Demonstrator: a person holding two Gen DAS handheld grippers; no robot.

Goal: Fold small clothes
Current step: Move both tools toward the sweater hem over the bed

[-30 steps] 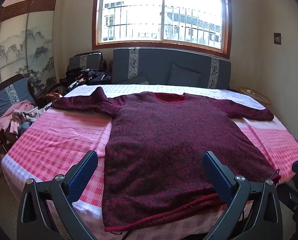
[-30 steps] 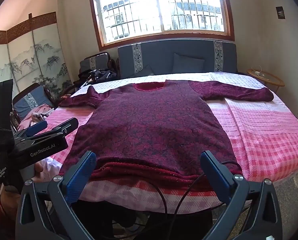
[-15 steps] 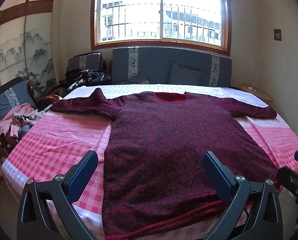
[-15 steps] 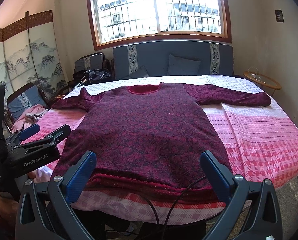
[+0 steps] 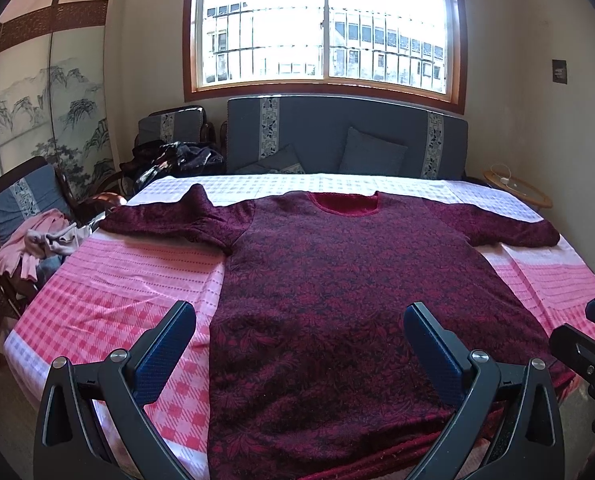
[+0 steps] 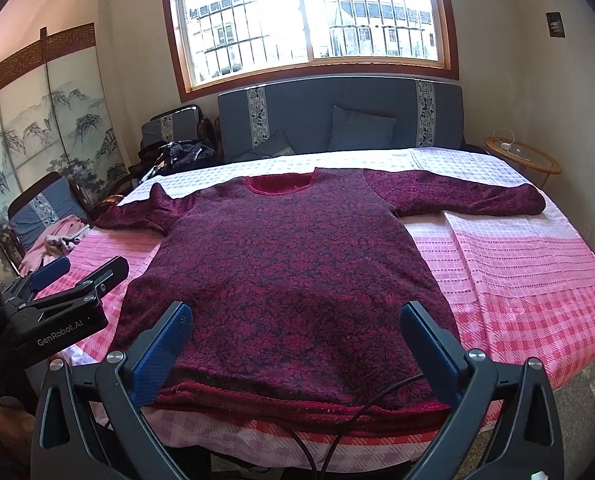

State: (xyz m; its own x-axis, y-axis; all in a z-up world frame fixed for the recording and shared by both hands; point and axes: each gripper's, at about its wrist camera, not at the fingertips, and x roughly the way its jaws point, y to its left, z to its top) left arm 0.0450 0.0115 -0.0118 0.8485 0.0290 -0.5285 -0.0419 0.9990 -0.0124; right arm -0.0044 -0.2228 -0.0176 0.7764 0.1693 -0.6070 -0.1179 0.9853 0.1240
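- Table (image 5: 97, 280): large, covered by a pink and white checked cloth; serves as the landmark for every entry below.
- Sweater (image 5: 337, 300): dark red, leaf-patterned knit, lying flat and face up across the middle of the table. Neckline toward the table's far edge, hem at the near edge, slightly overhanging it. Both sleeves are spread sideways toward the table's two ends; the left one is bunched into a peak near the shoulder.
- Handling, judged: soft, limp, fairly thick knit of moderate weight; likely to sag and stretch if lifted by one point, and unlikely to slip on the cloth. Best holds appear to be the two hem corners at the table's near edge, or a sleeve cuff for a first inward fold.
- Left gripper (image 5: 299, 356): poised above the table's near edge over the hem, jaws spread wide, nothing between them.
- Right gripper (image 6: 295, 354): likewise at the table's near edge, just short of the hem, jaws spread wide and empty.
- Pile of pale pink clothes (image 5: 37, 244): on a chair beyond the table's left end.
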